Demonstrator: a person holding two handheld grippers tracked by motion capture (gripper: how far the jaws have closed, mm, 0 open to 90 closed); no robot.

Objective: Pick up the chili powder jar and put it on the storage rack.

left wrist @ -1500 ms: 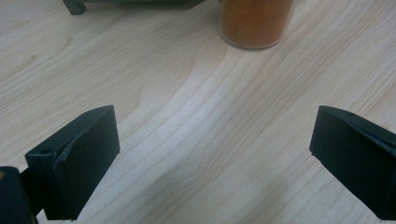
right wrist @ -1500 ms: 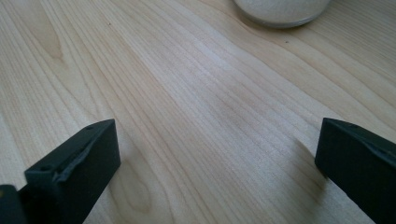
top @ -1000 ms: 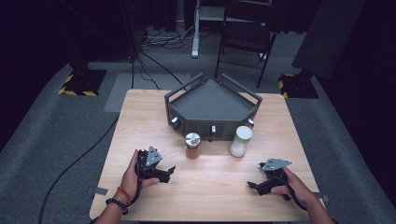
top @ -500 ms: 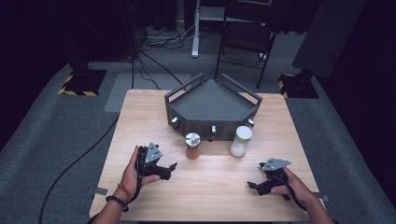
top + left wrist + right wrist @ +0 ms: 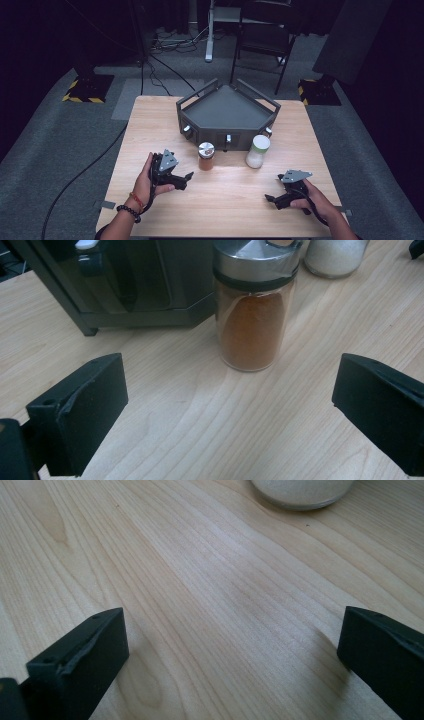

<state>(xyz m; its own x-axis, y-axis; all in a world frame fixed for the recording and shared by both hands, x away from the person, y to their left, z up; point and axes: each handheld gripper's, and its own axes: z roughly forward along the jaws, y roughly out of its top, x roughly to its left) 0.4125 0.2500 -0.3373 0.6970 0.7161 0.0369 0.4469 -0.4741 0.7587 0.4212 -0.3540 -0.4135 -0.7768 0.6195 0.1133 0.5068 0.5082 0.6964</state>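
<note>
Left gripper (image 5: 184, 179) low over tabletop (image 5: 150, 130), jaws wide, aimed 1 o'clock at spice jar (image 5: 206, 156). Right gripper (image 5: 272, 199) jaws wide, aimed 10 o'clock, salt jar (image 5: 258, 151) ahead.

You face a dark room: grey carpet (image 5: 60, 150), black chair (image 5: 265, 30) behind the wooden table (image 5: 150, 130), cables (image 5: 165, 42) on the floor.

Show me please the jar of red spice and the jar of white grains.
jar of red spice (image 5: 252, 325), left gripper view, on its glass body.
jar of white grains (image 5: 257, 152), high view, on its side below the lid.
</note>
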